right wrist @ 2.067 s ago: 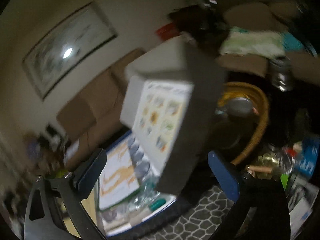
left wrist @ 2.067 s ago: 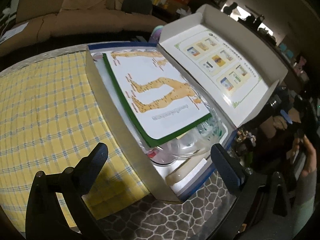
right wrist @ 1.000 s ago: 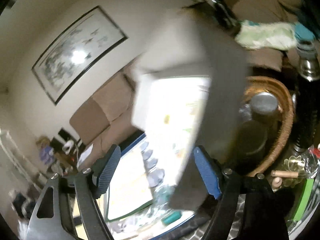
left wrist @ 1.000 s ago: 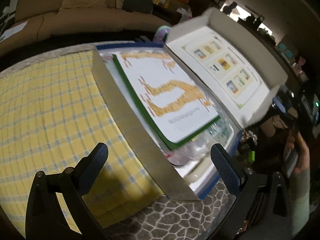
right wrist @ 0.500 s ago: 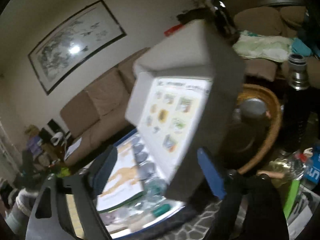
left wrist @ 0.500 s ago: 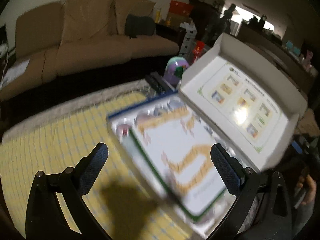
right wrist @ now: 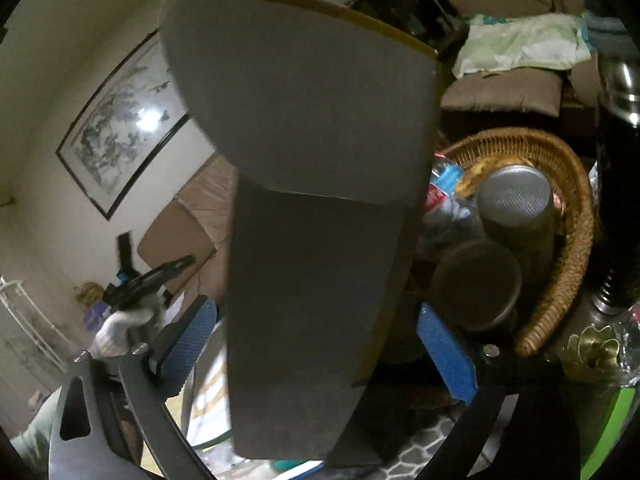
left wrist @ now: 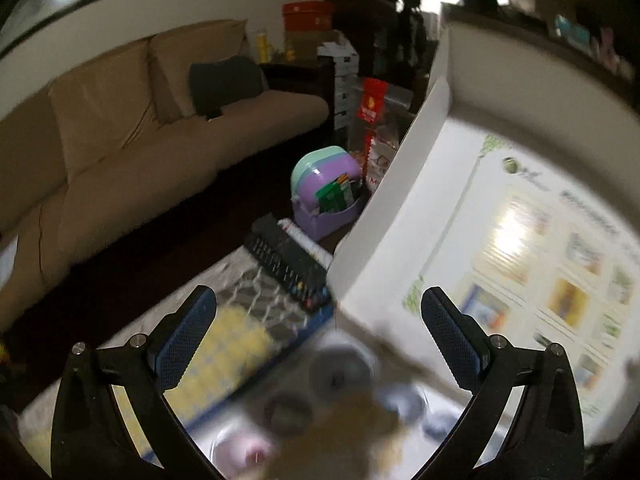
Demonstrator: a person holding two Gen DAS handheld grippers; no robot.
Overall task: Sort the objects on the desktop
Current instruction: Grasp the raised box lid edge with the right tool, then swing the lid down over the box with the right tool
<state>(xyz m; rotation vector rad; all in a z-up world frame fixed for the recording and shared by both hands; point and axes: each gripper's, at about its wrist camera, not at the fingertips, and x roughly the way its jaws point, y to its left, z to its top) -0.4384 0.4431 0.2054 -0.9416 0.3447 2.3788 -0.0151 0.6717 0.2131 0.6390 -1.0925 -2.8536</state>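
The left tongs (left wrist: 318,320) were spread wide and grasped nothing; their blue-padded fingers (left wrist: 186,336) hung apart over the near end of the open box (left wrist: 280,420). Inside that box, toward 6 o'clock in the left wrist view, sat round clear cups (left wrist: 340,368) — too blurred to tell more. The box's raised lid (left wrist: 500,240) filled the 3 o'clock side, its white inner face printed with small colour pictures. Beyond the box at 12 o'clock lay a black remote (left wrist: 286,266) on the desk (left wrist: 256,288), with a purple and green container (left wrist: 326,190) behind it. A tan sofa (left wrist: 132,128) ran across from 9 to 11 o'clock, and a strip of yellow checked cloth (left wrist: 216,360) showed at 7 o'clock.

In the right wrist view the lid's grey outer face (right wrist: 312,200) stood close to the camera, from 12 down to 6 o'clock, between the fingers of the right tongs (right wrist: 316,332). Those fingers (right wrist: 444,352) stood apart on either side of the lid; whether either pad touched it I could not tell, though they were plainly not clenched. A wicker basket (right wrist: 568,264) holding two metal cans (right wrist: 516,208) sat at 3 o'clock, and a framed painting (right wrist: 124,128) hung on the wall at 10 o'clock. A gloved hand holding the other tool (right wrist: 140,296) appeared at 8 o'clock.
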